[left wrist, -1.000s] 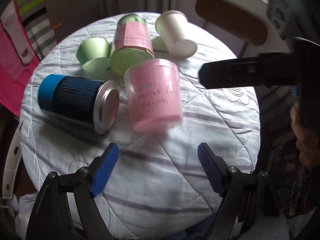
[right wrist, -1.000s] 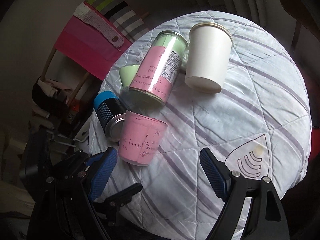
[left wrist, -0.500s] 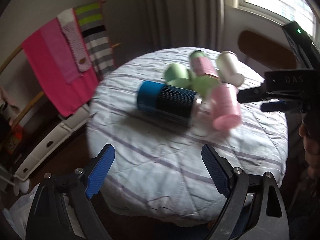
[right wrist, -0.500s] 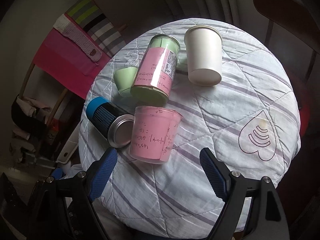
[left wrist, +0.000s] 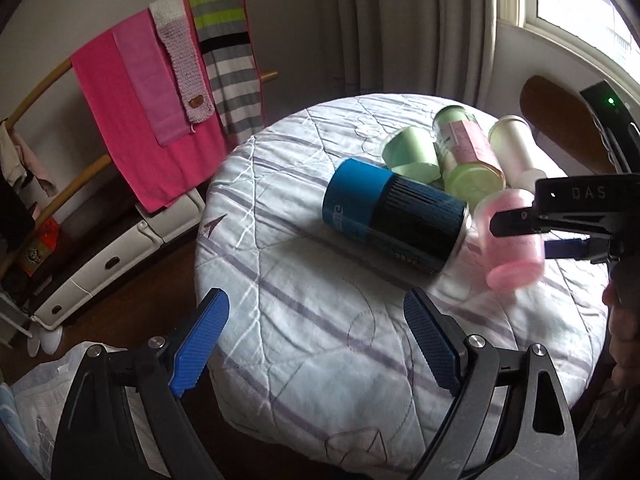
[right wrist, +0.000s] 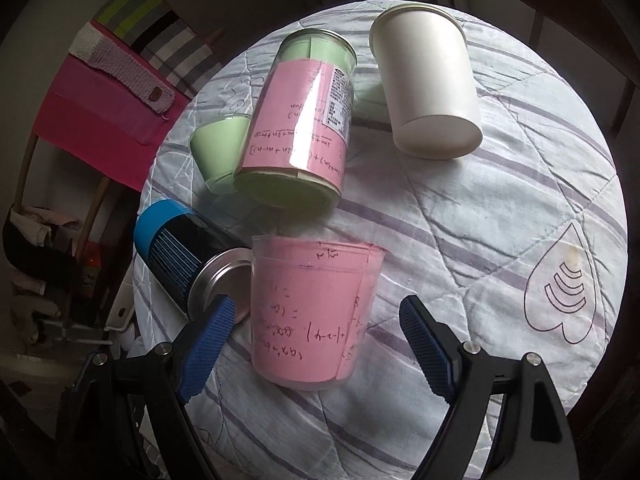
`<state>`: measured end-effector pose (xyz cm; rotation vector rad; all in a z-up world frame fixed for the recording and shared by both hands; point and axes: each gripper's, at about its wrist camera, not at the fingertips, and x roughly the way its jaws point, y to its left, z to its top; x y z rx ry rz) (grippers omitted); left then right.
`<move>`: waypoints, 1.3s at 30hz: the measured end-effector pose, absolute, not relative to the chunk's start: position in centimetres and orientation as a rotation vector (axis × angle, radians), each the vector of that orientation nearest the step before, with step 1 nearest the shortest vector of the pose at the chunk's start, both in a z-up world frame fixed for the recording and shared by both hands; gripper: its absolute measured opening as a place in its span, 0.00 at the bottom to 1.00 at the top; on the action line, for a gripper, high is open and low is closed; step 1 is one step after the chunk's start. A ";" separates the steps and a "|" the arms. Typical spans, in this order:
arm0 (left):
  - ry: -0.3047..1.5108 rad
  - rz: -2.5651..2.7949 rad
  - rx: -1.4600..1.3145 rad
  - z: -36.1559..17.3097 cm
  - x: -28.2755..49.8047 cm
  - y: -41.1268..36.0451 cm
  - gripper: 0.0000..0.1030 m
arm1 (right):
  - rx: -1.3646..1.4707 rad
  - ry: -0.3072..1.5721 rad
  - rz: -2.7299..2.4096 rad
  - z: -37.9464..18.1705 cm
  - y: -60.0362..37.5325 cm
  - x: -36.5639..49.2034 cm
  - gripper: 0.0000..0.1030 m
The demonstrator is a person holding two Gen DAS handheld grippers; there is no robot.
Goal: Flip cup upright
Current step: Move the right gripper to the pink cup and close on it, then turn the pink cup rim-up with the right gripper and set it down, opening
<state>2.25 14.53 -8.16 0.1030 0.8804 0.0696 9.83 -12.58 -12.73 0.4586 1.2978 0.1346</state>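
- Pink cup (right wrist: 316, 312) sits inverted between the right gripper (right wrist: 314, 342)'s wide-open, empty jaws, base toward it, untouched.
- Left gripper (left wrist: 316, 340), also spread and empty, hangs well back; cup lies far ahead-right of it.

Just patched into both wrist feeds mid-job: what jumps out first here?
The pink cup with handwriting, upside down on the quilted round table, sits between the open fingers of the right gripper. Beside it lies a blue-and-black can on its side, with a pink-labelled green jar and a white paper cup behind. The left gripper is open over the table's near edge.
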 end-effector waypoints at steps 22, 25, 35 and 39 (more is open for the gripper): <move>0.924 0.112 0.046 -10.3 5.8 15.1 0.88 | 0.294 0.964 0.218 -10.5 -12.3 7.6 0.62; 0.923 0.118 0.034 -10.3 5.9 15.2 0.88 | 0.269 0.861 0.194 -9.7 -12.7 6.8 0.62; 0.942 0.109 0.021 -10.9 6.4 14.6 0.88 | 0.110 0.630 0.140 -9.2 -11.9 5.0 0.62; 0.945 0.110 0.023 -11.0 6.4 14.7 0.88 | 0.115 0.691 0.111 -10.6 -12.0 5.9 0.62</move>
